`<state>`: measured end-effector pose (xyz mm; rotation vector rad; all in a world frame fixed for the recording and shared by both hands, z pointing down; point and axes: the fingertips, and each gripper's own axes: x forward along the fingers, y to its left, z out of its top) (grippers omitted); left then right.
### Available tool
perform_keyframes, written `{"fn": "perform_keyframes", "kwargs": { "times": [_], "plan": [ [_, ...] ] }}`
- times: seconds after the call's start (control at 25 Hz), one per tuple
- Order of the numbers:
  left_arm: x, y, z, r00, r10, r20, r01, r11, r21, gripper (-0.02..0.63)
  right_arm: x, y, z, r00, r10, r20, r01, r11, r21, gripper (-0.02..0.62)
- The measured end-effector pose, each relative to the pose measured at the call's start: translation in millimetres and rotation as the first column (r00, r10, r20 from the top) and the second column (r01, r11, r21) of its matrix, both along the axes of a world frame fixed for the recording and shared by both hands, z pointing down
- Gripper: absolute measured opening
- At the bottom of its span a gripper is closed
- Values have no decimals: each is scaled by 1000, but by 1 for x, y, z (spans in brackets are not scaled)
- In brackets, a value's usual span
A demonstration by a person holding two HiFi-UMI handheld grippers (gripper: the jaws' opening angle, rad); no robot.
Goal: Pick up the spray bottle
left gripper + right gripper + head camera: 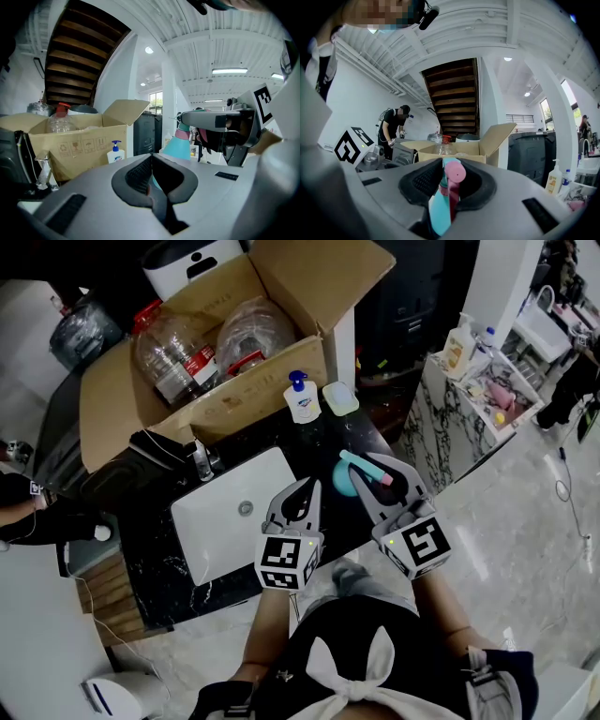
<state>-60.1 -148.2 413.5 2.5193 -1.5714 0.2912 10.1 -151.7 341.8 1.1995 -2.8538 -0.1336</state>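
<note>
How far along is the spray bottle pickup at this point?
Done: the right gripper is clamped on the spray bottle's top. In hand: the lift; whether its base is off the counter is hidden. Left: raising it clear. The left gripper is shut and empty.

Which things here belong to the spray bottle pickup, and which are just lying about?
Job:
spray bottle
right gripper, shut on it

Lying about:
soap pump bottle
cardboard box of plastic bottles
sink
faucet
left gripper, empty
</note>
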Motion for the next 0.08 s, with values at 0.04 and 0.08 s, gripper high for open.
{"fn": "perform_keyframes", "kwargs": {
  "times": [0.04, 0.08],
  "plan": [
    [0, 1, 1, 1000, 0, 1, 0, 1000, -1, 28, 0, 1, 1, 1000, -1, 0, 1, 1000, 0, 87],
    [1, 2, 1, 1000, 0, 2, 0, 1000, -2, 28, 1, 2, 1, 1000, -2, 0, 2, 1000, 0, 87]
  ]
}}
